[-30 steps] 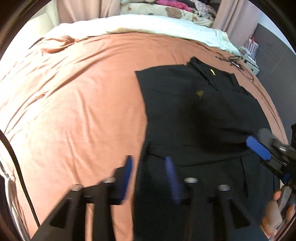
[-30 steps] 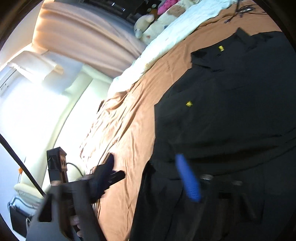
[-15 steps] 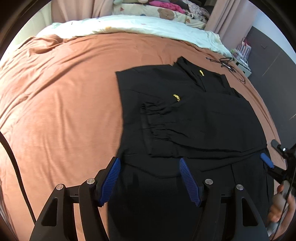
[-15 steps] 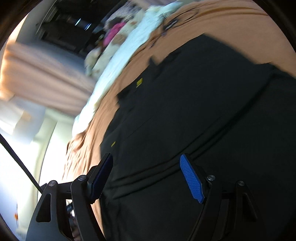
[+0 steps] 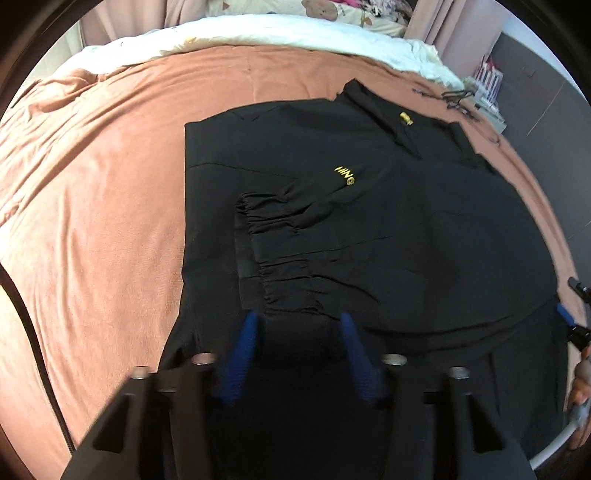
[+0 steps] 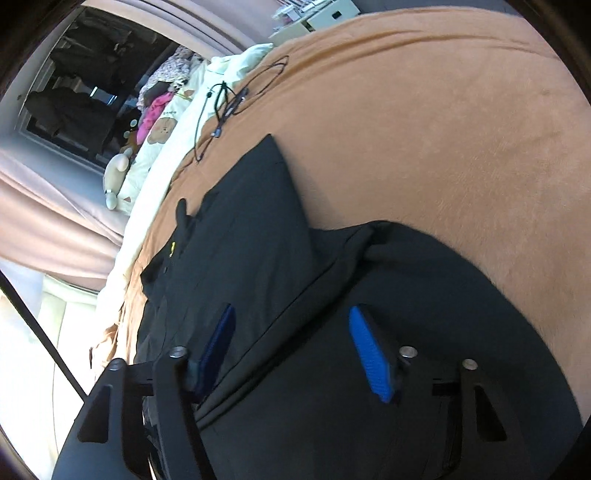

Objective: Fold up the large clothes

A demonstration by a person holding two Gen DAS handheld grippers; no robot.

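A black jacket (image 5: 388,229) is laid flat, front up, on the rust-coloured bedspread (image 5: 103,206), with its collar (image 5: 373,99) directed toward the white duvet (image 5: 258,33) at the head of the bed. Both sleeves are judged to be already folded inward: two gathered cuffs (image 5: 273,236) are seen stacked on the chest, just below the yellow logo (image 5: 345,175), and the sleeve fabric is carried across the body from the wearer's far side. The lengthwise fold of the body is not yet made; the hem portion is extended toward the cameras and is spread flat beneath both tools. The left gripper (image 5: 299,339) is positioned over the lower body of the garment, just below the cuffs, and its jaws have just been closing; the blue pads (image 5: 245,343) are held apart, with cloth lying beneath them but not visibly pinched. The right gripper (image 6: 291,343) is positioned over the hem region near the garment's right edge, close to a seam line; its jaws have also just been closing, and its pads (image 6: 369,354) likewise stand apart with no fabric pressed between them. It is therefore judged that a grasp on the lower part is in preparation, and that the remaining work consists of the hem being raised and carried toward the collar, followed by any final halving. A tangle of cables (image 6: 229,99) is left on the bedspread beyond the collar, well apart from the work area.
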